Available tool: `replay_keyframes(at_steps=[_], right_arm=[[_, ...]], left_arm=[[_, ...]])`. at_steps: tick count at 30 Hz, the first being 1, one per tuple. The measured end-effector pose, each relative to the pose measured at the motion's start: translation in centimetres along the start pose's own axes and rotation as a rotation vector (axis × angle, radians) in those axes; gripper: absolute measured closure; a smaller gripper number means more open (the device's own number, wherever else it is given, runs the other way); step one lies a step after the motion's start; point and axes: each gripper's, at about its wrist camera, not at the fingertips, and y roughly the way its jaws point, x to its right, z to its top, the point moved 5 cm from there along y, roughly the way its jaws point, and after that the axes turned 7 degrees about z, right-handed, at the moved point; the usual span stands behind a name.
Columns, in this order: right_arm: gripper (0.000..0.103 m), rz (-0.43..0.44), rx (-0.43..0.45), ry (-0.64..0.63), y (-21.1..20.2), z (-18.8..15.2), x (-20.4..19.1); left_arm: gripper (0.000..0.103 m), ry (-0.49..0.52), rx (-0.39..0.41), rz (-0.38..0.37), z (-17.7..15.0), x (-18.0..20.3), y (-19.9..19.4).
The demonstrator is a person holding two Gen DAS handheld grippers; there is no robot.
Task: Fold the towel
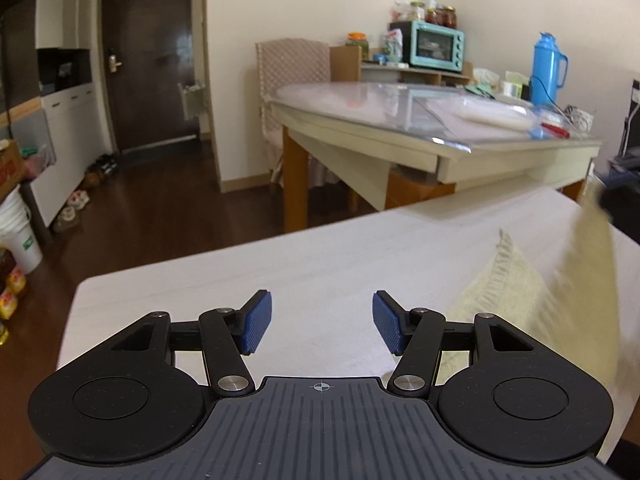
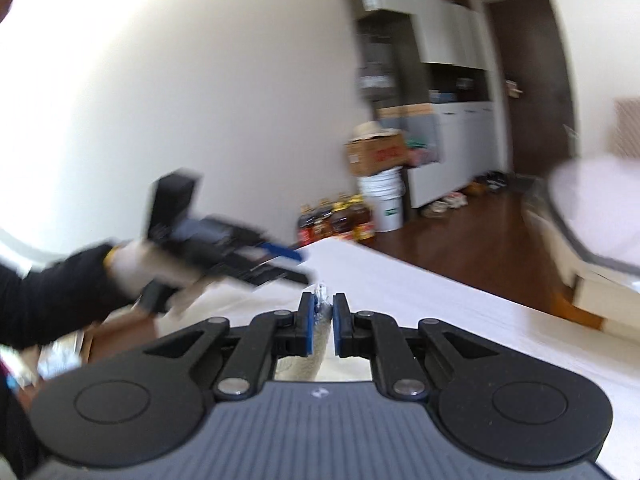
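Observation:
A cream towel [image 1: 516,292] lies on the right part of the white table [image 1: 280,276], and its far corner is lifted up to the right, blurred. My left gripper [image 1: 322,312] hovers over the table to the left of the towel, open, with nothing between its blue pads. The right gripper [image 1: 618,200] is a dark blur at the raised towel corner. In the right wrist view my right gripper [image 2: 322,304] is shut on a fold of towel [image 2: 317,340]. A gloved hand [image 2: 140,272] holds the left gripper [image 2: 240,252] to its left.
A glass-topped dining table [image 1: 400,128] with a blue thermos [image 1: 546,68] and a teal oven [image 1: 436,44] stands beyond the white table. Dark wooden floor [image 1: 160,216] lies to the left. Bottles [image 2: 340,216] and a white bucket [image 2: 382,200] stand by the wall.

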Motion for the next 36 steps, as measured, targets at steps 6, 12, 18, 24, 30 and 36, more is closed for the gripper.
replay_keyframes(at_steps=[6,12,18,24,30,36], right_arm=[[0.092,-0.101,0.009,0.147,-0.6,-1.1,5.9],[0.092,-0.189,-0.045,0.236,-0.3,-3.2,9.8],[0.092,-0.243,-0.086,0.243,0.4,-5.0,10.9],[0.092,-0.266,-0.072,0.246,0.5,-5.1,11.5],[0.092,-0.288,-0.103,0.245,0.7,-5.8,11.1],[0.091,-0.299,-0.118,0.272,0.7,-6.9,11.4]], left_arm=[[0.042,0.010,-0.012,-0.047,-0.4,1.3,1.3],[0.042,0.045,-0.019,-0.114,-0.8,3.1,1.5],[0.041,0.050,-0.035,-0.162,-1.3,4.0,0.8],[0.041,0.069,-0.050,-0.164,-2.2,4.9,0.3],[0.041,0.066,-0.066,-0.132,-2.9,5.2,0.8],[0.041,0.047,-0.071,-0.086,-2.7,4.3,1.4]])
